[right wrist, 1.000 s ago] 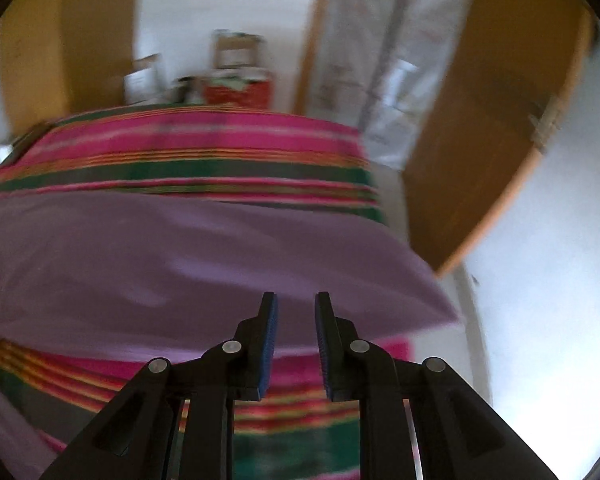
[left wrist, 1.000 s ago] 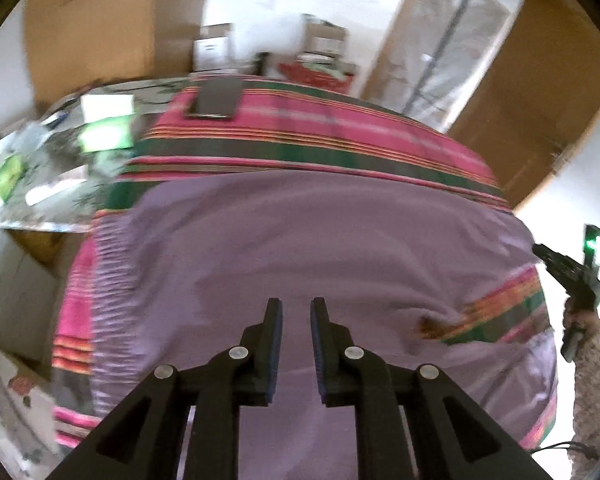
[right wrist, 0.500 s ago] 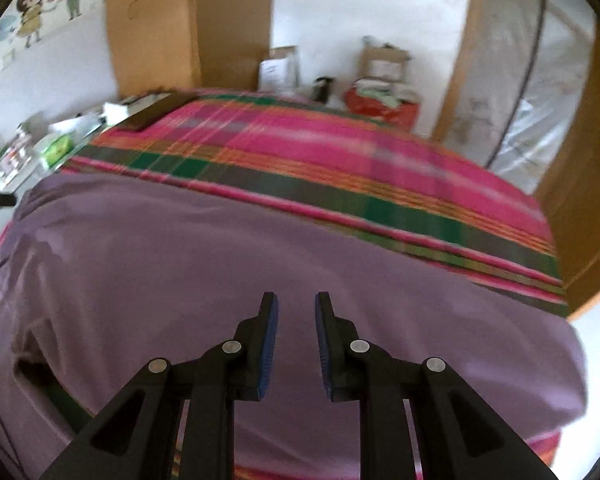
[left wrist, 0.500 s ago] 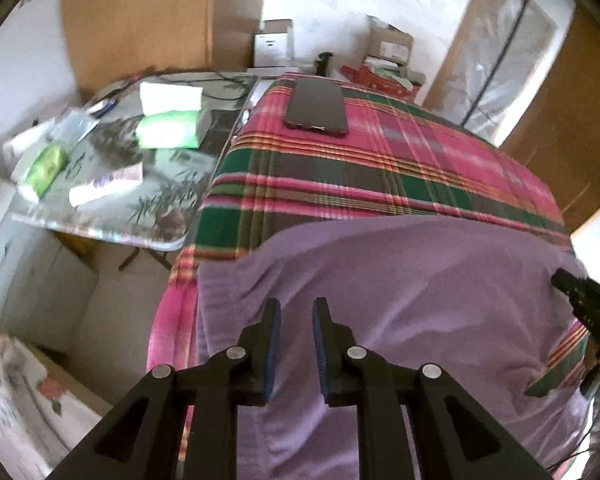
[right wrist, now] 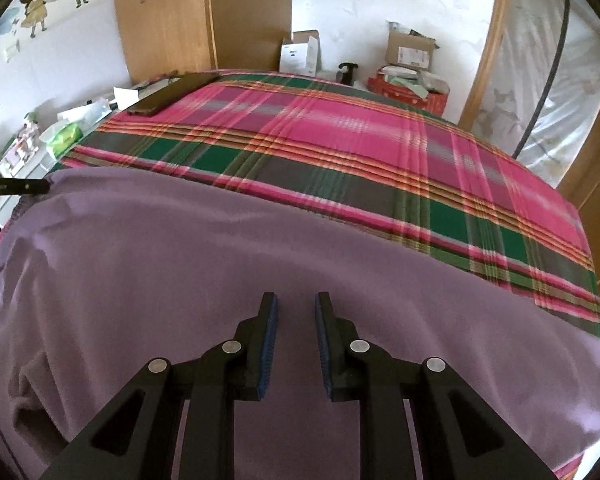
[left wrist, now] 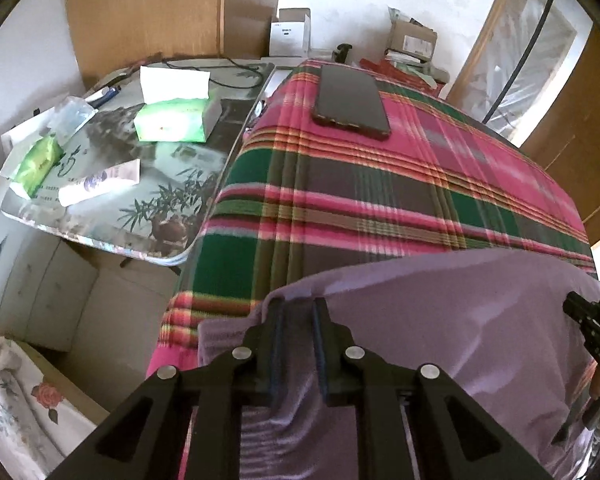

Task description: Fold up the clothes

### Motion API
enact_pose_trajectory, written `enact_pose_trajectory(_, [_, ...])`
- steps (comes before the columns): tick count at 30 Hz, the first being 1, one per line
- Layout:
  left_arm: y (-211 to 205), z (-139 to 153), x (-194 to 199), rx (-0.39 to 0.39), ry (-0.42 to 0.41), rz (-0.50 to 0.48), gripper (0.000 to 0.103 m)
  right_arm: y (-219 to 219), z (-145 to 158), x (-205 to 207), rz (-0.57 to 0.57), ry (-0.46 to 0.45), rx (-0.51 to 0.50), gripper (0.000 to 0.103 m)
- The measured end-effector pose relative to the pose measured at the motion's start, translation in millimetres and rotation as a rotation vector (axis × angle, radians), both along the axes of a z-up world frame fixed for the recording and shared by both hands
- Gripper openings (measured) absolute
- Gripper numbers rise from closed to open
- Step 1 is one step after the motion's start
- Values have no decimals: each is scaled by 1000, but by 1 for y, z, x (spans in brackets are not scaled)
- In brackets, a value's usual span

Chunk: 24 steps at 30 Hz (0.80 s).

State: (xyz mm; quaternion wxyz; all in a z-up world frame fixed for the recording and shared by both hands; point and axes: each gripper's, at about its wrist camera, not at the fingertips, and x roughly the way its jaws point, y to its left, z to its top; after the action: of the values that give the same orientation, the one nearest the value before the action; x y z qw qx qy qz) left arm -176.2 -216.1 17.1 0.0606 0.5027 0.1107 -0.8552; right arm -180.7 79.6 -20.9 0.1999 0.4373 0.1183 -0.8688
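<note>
My left gripper (left wrist: 296,320) was closing on the purple garment's (left wrist: 440,320) corner (cloth bunched between the pads) to lift it off the plaid bedspread (left wrist: 380,184); my right gripper (right wrist: 296,316) hovered narrowly parted, empty.

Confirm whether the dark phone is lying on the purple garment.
No. The phone lies on the bare plaid blanket at the far end, well apart from the purple garment.

Purple garment (right wrist: 260,264) near edge cut off; box labels (left wrist: 286,32) unreadable.
</note>
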Motion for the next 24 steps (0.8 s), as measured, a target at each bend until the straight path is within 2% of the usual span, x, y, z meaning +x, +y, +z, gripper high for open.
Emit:
enact_pose_trajectory(8, [4,3,-7,-59,7,-25,11,-9,5,-10,0,6,3,21])
enact_pose_trajectory(13, [16,9,-3,-150,39,-88,12,-14,18,-12,27,38,-51,21])
enact_pose_trajectory(15, [21,12,-2,-197,42,-124,16,-20,20,-16,37,43,-53,22])
enact_pose_trajectory(16, [24,12,-2,-215,41,-140,20,-25,20,-19,56,46,-45,29])
enact_pose_trajectory(17, [25,13,-2,-224,36,-152,21,-30,20,-21,75,49,-36,43])
enact_pose_trajectory(18, [26,13,-2,-234,31,-165,22,-35,20,-24,92,52,-28,48])
enact_pose_trajectory(24, [26,2,-6,-287,-33,-245,29,-52,11,-42,137,28,13,50])
